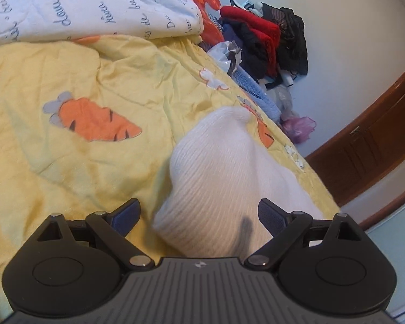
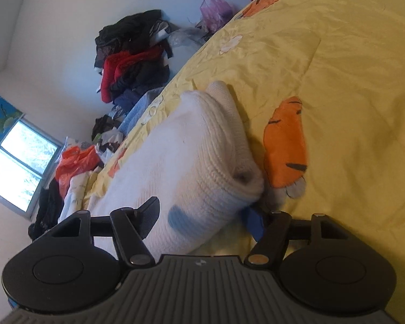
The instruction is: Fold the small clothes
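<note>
Sweater (image 1: 221, 167), ribbed white knit, folded thick, lies on a crinkled yellow quilt (image 1: 67, 162) (carrot print); left claw (image 1: 199, 216) and right claw (image 2: 202, 216) spread wide around it.

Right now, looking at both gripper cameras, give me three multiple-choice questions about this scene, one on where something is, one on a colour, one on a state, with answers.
1. Where does the white knit garment lie?
A. On the yellow bedspread
B. On the floor
C. On a chair

2. What colour are the carrots printed on the bedspread?
A. Purple
B. Orange
C. Green

3. How does the left gripper stand?
A. Shut on the garment
B. Shut on nothing
C. Open, fingers on either side of the garment

Answers:
1. A, the garment rests on the yellow cloth in both views.
2. B, the print is plainly orange.
3. C, a wide gap shows between its fingers.
</note>
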{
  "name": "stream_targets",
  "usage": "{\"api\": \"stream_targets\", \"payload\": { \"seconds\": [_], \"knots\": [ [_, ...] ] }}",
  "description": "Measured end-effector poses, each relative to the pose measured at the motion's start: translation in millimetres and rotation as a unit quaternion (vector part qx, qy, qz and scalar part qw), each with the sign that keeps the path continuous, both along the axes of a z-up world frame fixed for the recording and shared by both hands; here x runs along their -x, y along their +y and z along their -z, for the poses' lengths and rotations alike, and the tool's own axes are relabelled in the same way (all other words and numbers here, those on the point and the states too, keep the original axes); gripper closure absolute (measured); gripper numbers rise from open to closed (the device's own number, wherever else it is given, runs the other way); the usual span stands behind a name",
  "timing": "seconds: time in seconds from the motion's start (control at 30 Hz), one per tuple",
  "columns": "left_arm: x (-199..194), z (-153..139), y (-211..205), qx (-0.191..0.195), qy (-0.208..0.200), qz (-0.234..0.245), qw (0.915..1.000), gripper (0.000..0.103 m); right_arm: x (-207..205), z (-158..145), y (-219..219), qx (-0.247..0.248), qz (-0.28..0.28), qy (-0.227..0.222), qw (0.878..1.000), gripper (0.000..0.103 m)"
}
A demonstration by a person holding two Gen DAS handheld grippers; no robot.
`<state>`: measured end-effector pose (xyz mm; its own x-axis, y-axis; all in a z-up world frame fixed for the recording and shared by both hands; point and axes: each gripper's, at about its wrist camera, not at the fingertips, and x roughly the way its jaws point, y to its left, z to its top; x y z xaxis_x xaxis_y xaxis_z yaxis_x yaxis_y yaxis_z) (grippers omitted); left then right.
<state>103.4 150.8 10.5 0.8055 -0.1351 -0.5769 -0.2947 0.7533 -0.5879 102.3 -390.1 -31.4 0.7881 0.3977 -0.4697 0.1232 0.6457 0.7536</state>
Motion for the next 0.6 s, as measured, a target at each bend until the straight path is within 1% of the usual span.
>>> {"api": "stream_targets", "payload": {
  "seconds": [0.03, 0.07, 0.1, 0.13, 0.17, 0.2, 0.27, 0.33, 0.37, 0.4, 0.47, 0.53, 0.6],
  "knots": [
    [-6, 0, -5, -0.020, 0.016, 0.000, 0.9997, 0.055, -6, 3, 1, -0.020, 0.020, 0.002, 1.000, 0.044],
    [-11, 0, -7, -0.027, 0.026, 0.002, 0.9993, 0.058, -12, 7, 2, -0.040, 0.034, 0.013, 0.999, 0.061],
    [-12, -1, -9, -0.033, 0.031, 0.000, 0.9990, 0.061, -19, 11, 2, -0.054, 0.038, 0.027, 0.997, 0.070],
    [-14, -3, -9, -0.034, 0.038, 0.001, 0.9987, 0.065, -22, 13, 4, -0.063, 0.039, 0.031, 0.997, 0.072],
    [-15, -6, -8, -0.037, 0.044, 0.005, 0.9984, 0.070, -21, 12, 5, -0.060, 0.039, 0.027, 0.997, 0.074],
    [-14, -12, -6, -0.037, 0.045, 0.009, 0.9983, 0.073, -21, 7, 6, -0.049, 0.035, 0.024, 0.998, 0.075],
    [-5, -25, -2, -0.034, 0.033, 0.017, 0.9987, 0.078, -17, -9, 6, -0.042, 0.026, 0.002, 0.999, 0.077],
    [9, -41, 1, -0.030, 0.017, 0.031, 0.9989, 0.080, -10, -26, 2, -0.049, 0.012, -0.020, 0.999, 0.078],
    [20, -48, 3, -0.023, 0.008, 0.042, 0.9988, 0.080, -4, -35, 0, -0.050, 0.002, -0.029, 0.998, 0.078],
    [34, -57, 2, -0.024, 0.002, 0.054, 0.9982, 0.080, 4, -43, 0, -0.046, -0.009, -0.037, 0.998, 0.078],
    [63, -67, 3, -0.029, -0.006, 0.071, 0.9970, 0.081, 27, -59, -4, -0.035, -0.036, -0.053, 0.997, 0.078],
    [95, -68, 7, -0.017, -0.003, 0.083, 0.9964, 0.081, 58, -67, -14, -0.040, -0.053, -0.060, 0.996, 0.078],
    [127, -60, 15, 0.007, 0.009, 0.089, 0.9959, 0.081, 92, -66, -27, -0.052, -0.064, -0.054, 0.995, 0.077]
  ]
}}
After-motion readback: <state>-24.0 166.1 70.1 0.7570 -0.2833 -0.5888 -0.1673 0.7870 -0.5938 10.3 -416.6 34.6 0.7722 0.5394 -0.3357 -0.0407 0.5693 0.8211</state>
